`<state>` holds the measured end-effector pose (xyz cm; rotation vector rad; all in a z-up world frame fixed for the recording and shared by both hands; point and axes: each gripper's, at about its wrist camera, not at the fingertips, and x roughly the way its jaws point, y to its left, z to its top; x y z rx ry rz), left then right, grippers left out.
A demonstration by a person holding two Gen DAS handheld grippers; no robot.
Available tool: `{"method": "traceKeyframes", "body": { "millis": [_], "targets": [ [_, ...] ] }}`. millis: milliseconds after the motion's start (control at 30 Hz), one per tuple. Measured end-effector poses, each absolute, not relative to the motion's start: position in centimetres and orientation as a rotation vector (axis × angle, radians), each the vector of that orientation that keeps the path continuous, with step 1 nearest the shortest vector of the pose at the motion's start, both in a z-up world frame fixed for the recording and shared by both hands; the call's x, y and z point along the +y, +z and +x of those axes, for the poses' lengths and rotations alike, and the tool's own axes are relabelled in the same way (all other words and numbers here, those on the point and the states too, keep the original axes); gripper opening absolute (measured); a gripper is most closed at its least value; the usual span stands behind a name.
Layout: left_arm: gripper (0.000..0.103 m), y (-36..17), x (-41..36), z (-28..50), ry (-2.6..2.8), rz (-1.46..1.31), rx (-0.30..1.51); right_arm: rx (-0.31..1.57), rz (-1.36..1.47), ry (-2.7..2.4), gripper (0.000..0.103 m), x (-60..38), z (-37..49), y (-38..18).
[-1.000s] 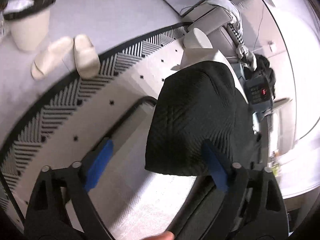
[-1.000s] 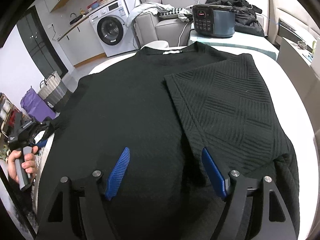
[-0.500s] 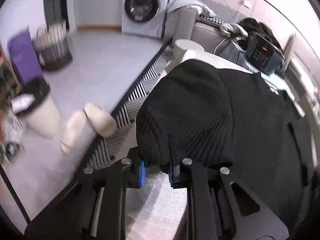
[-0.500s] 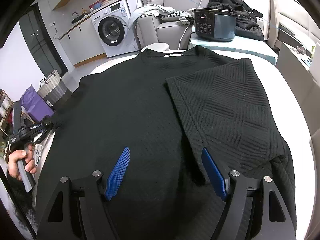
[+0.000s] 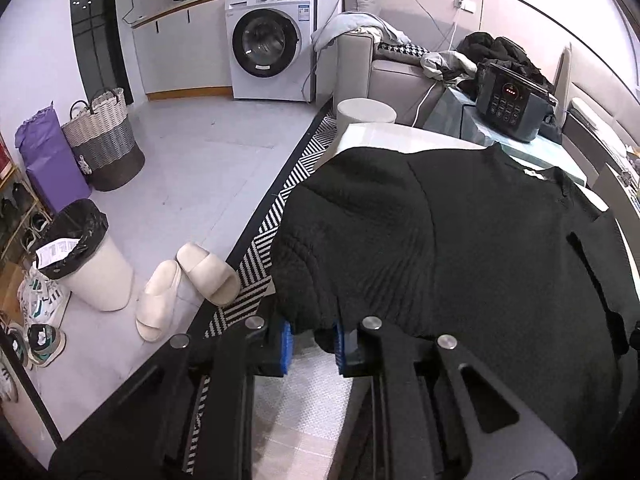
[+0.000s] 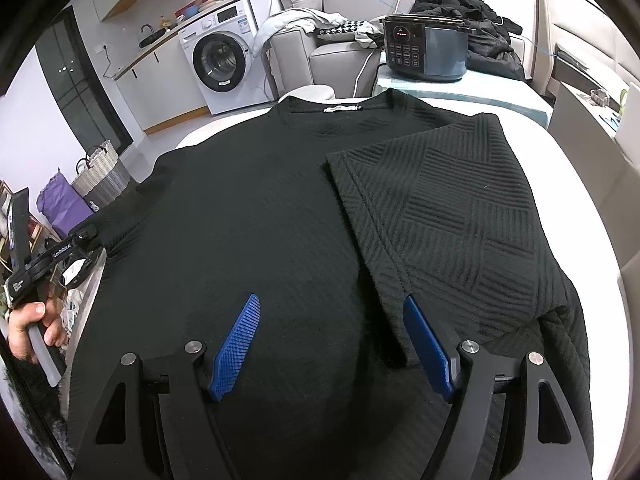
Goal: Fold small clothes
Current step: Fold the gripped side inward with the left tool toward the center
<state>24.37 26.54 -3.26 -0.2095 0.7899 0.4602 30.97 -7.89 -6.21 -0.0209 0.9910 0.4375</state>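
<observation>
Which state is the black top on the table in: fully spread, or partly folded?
Partly folded: one side of the black top lies turned over its middle; the other is still spread.

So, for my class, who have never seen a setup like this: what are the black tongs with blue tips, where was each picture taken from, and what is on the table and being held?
There is no robot. A person holds a hand-operated gripper in each hand, and each gripper carries a camera looking along its two blue-padded fingers, so there is one picture per hand. On the white table lies a black sweater, its right side already folded inward. The left gripper is pinched shut on the sweater's left sleeve. In the right view you can see the hand gripping its handle. The right gripper is open above the sweater, holding nothing.
</observation>
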Motion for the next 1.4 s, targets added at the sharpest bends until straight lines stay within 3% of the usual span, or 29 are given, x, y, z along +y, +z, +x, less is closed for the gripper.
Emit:
{"method": "traceKeyframes", "body": {
  "millis": [267, 500, 600, 733, 867, 1133, 1300, 1367, 1400],
  "targets": [
    [0.012, -0.4, 25.1, 24.9, 0.378, -0.247, 0.743, 0.988, -0.004, 0.435, 0.076, -8.5, 31.0, -6.2],
    [0.012, 1.2, 13.1, 30.0, 0.042, -0.213, 0.759, 0.972, 0.018, 0.416, 0.076, -9.6, 30.9, -5.8],
    [0.019, -1.4, 8.6, 31.4, -0.123, -0.196, 0.889, 0.973, 0.035, 0.406, 0.076, -10.1, 31.0, -5.9],
    [0.051, -3.2, 6.8, 29.6, -0.169, -0.178, 0.951, 0.966, 0.038, 0.403, 0.076, -10.6, 30.8, -5.8],
    [0.060, -1.7, 9.9, 27.2, -0.146, -0.276, 0.897, 0.962, 0.046, 0.394, 0.076, -11.1, 30.9, -5.8],
    [0.060, -2.6, 15.7, 33.7, -0.078, -0.378, 0.937, 0.981, 0.080, 0.390, 0.076, -11.6, 31.3, -6.6],
    [0.051, -5.3, 13.0, 39.2, -0.128, -0.426, 0.999, 0.983, 0.076, 0.379, 0.076, -12.3, 31.2, -6.8],
    [0.040, -4.8, 11.2, 39.8, -0.179, -0.406, 0.966, 0.983, 0.076, 0.360, 0.076, -12.8, 31.3, -6.8],
    [0.040, -4.2, 9.8, 39.9, -0.249, -0.396, 0.956, 0.983, 0.079, 0.356, 0.076, -13.1, 31.4, -6.8]
  ]
}}
